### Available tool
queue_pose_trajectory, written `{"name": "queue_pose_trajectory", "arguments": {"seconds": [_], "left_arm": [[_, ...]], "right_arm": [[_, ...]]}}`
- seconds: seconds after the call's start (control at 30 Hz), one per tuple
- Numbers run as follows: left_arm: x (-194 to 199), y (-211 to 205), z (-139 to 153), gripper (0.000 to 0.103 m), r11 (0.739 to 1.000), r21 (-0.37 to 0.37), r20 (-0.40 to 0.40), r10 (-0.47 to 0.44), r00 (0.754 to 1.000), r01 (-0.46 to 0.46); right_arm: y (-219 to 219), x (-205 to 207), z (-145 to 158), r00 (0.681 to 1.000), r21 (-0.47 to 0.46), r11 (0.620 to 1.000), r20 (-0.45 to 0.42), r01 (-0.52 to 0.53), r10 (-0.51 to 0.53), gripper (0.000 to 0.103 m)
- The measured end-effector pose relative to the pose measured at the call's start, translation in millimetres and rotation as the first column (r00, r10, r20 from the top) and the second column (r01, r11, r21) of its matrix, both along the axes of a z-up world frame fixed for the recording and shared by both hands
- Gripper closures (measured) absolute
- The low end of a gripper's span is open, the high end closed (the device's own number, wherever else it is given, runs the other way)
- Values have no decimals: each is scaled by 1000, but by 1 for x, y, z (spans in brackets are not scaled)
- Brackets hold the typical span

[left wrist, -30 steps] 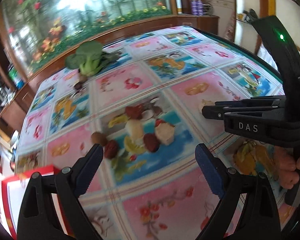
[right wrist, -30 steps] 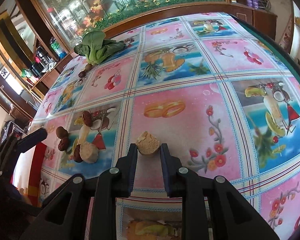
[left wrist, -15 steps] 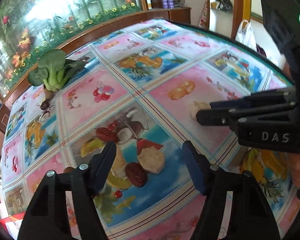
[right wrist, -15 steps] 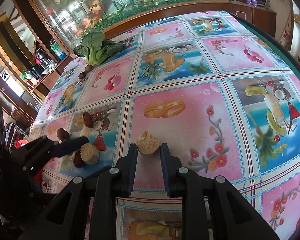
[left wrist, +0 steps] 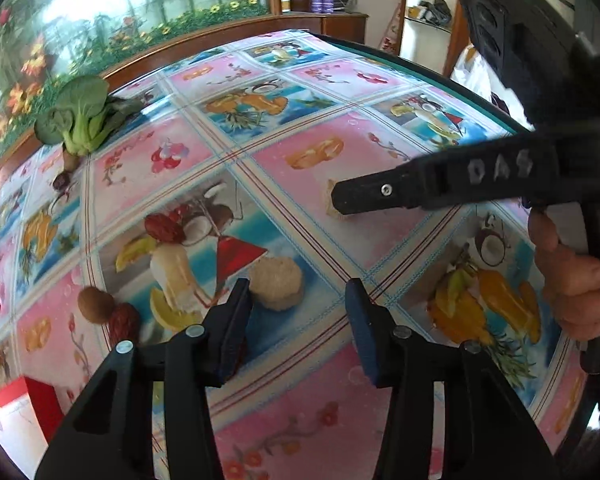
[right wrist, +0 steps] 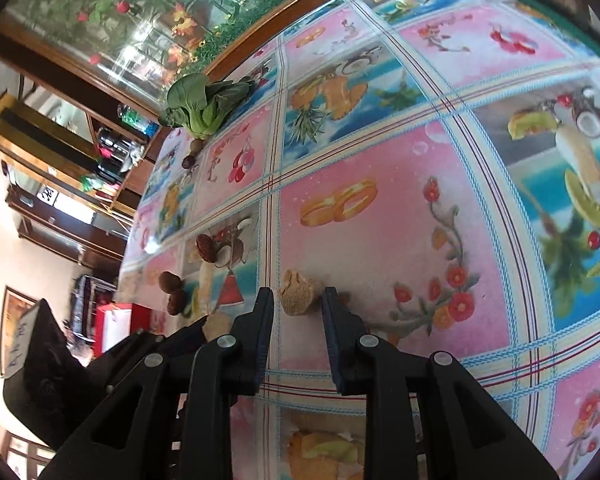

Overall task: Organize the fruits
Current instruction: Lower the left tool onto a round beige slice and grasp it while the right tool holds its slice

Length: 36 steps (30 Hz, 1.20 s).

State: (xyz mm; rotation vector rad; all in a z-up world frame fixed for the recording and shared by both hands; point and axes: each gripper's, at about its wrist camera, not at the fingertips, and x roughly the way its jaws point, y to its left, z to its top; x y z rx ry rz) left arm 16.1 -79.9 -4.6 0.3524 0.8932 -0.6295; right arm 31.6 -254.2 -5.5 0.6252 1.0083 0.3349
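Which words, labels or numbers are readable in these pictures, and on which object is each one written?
"DAS": raised letters on the right gripper, seen from the left wrist.
White paper label at left edge of right wrist view: handwriting, too blurred.
Red box: no readable print.

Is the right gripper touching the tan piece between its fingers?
Apart. The right wrist view shows the opening right gripper with tablecloth visible between each finger and the tan piece.

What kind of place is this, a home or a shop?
Most likely a home, perhaps a dining room. The table wears a printed fruit-and-flower oilcloth, a wooden cabinet with painted glass stands behind it, and wooden shelves with household items line the side wall.
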Motion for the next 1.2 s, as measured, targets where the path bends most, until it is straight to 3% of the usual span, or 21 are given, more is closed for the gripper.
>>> {"name": "queue_pose_trajectory", "arguments": {"seconds": [0.13,0.23,0.4,0.57,0.9,1.2], "left_arm": [[4,3,-1,53,998,-20,-15,60,998,-60],[6,1,-1,53,997,-9,-9,77,997,-77],[10,1,-1,53,994,-14,-12,105,994,-105],[5,-1,-1,65,994,-21,-3,110,994,-110],[4,3,0,74,979,-51,-23,196,980,-197],[-21,15,19,74,951,-113,29,292,956,-287]], "right_arm": [[8,-2,5,1000,-35,999,16,-8,9,71],[16,-3,10,998,-140,990,49,31,-24,70],[35,-2,14,995,-300,953,103,40,-10,70],[52,-4,14,989,-437,898,146,47,20,77],[42,-7,17,986,-395,915,165,87,-23,78],[34,-25,43,946,-316,931,316,181,-77,78]]}}
